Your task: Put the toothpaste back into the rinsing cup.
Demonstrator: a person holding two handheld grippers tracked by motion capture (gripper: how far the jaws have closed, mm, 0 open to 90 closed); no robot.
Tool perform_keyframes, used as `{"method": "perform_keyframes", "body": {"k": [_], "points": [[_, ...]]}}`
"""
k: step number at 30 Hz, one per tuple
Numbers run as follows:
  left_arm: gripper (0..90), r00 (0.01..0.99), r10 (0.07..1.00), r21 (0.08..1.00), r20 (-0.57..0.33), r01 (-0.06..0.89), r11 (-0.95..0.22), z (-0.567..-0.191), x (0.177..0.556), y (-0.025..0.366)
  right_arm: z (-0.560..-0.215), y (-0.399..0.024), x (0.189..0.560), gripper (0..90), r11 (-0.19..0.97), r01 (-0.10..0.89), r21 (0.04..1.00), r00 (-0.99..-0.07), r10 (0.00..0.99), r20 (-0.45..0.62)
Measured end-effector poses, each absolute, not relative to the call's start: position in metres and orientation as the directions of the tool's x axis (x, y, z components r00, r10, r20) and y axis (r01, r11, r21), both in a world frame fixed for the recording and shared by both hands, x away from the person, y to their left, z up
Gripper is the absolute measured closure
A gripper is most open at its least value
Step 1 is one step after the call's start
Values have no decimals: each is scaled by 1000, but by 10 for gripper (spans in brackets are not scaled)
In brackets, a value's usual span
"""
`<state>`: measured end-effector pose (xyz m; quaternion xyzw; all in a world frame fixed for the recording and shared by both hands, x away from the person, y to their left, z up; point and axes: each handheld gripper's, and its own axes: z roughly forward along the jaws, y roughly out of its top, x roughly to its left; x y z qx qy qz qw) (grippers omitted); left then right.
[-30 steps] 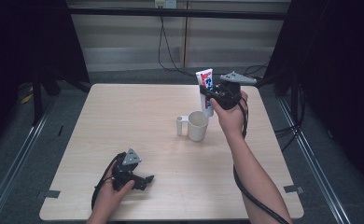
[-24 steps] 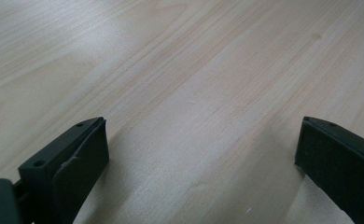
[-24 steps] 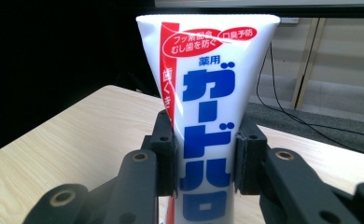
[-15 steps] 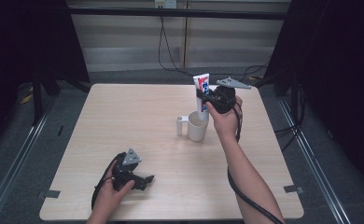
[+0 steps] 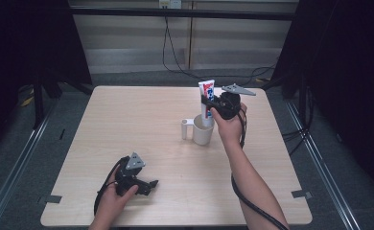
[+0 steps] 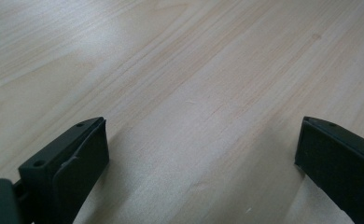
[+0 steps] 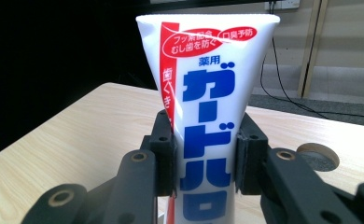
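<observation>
A white toothpaste tube [image 5: 206,98] with red and blue print stands upright, crimped end up, its lower end at the mouth of a white mug [image 5: 202,130]. My right gripper [image 5: 209,103] is shut on the tube's middle. In the right gripper view both pads [image 7: 165,154] press the tube [image 7: 208,135] from either side. The mug has its handle to the left and sits near the table's middle. My left gripper [image 5: 149,184] rests low on the table at the front left, open, with bare wood between its jaws [image 6: 199,154].
The light wooden table [image 5: 127,120] is ringed by dark curtains, with floor rails on both sides. A round grommet [image 7: 318,156] is set in the tabletop beyond the tube. Cables trail from both grippers and across the floor behind the table.
The right gripper has sunk with the tube and shifted slightly left, bringing the tube's lower end to the mug's mouth. The left gripper has stayed put.
</observation>
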<state>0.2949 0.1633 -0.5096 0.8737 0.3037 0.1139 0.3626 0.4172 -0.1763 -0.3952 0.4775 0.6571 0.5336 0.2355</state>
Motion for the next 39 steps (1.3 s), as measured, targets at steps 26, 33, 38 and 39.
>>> {"method": "perform_keyframes", "body": {"k": [26,33,38,39], "points": [[25,789,614,703,-21,448,-552,-510,295,163,-413,-172,414,651,26,385,923,-459,873,167],[25,789,614,703,-21,448,-552,-510,295,163,-418,-172,412,649,26,380,924,-462,871,166],[25,789,614,703,-21,448,-552,-510,295,163,-422,-172,410,646,34,379,925,-465,871,158],[25,789,614,703,-21,448,-552,-510,295,163,-422,-172,410,646,36,378,925,-467,870,157]]}}
